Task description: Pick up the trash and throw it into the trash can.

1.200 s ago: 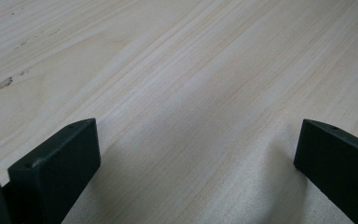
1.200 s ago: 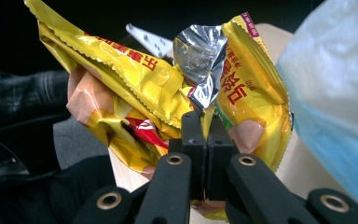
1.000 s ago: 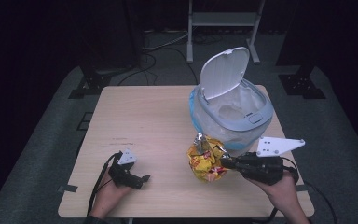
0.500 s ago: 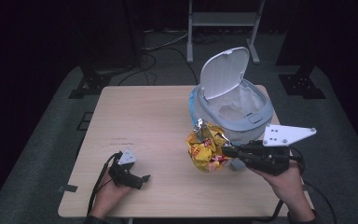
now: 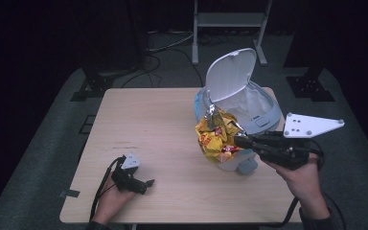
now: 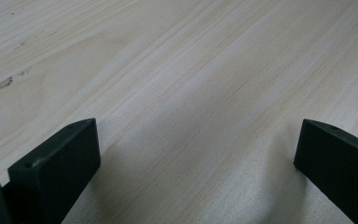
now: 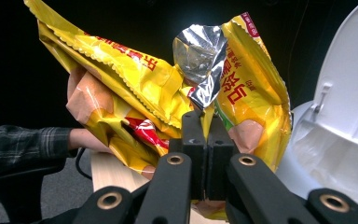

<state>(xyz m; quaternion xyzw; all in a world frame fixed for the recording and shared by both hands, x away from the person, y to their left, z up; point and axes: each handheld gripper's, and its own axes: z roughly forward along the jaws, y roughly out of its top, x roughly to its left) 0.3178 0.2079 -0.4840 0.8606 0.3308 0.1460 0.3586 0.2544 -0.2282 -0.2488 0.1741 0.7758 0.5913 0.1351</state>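
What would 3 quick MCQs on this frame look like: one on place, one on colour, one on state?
1. Where does the left gripper sit?
A. On the table's near left part
B. Inside the bin
C. On the floor

2. What is the main colour of the crumpled snack bag?
A. Blue
B. Yellow
C. Green

3. How is the lid of the white trash bin?
A. Shut
B. Lying on the table
C. Flipped up open

Key:
1 A: the high view shows it in the person's hand at the near left of the table, jaws apart over bare wood.
2 B: the foil bag is yellow with red print, pinched in the right gripper.
3 C: the lid stands upright behind the bin's open mouth.
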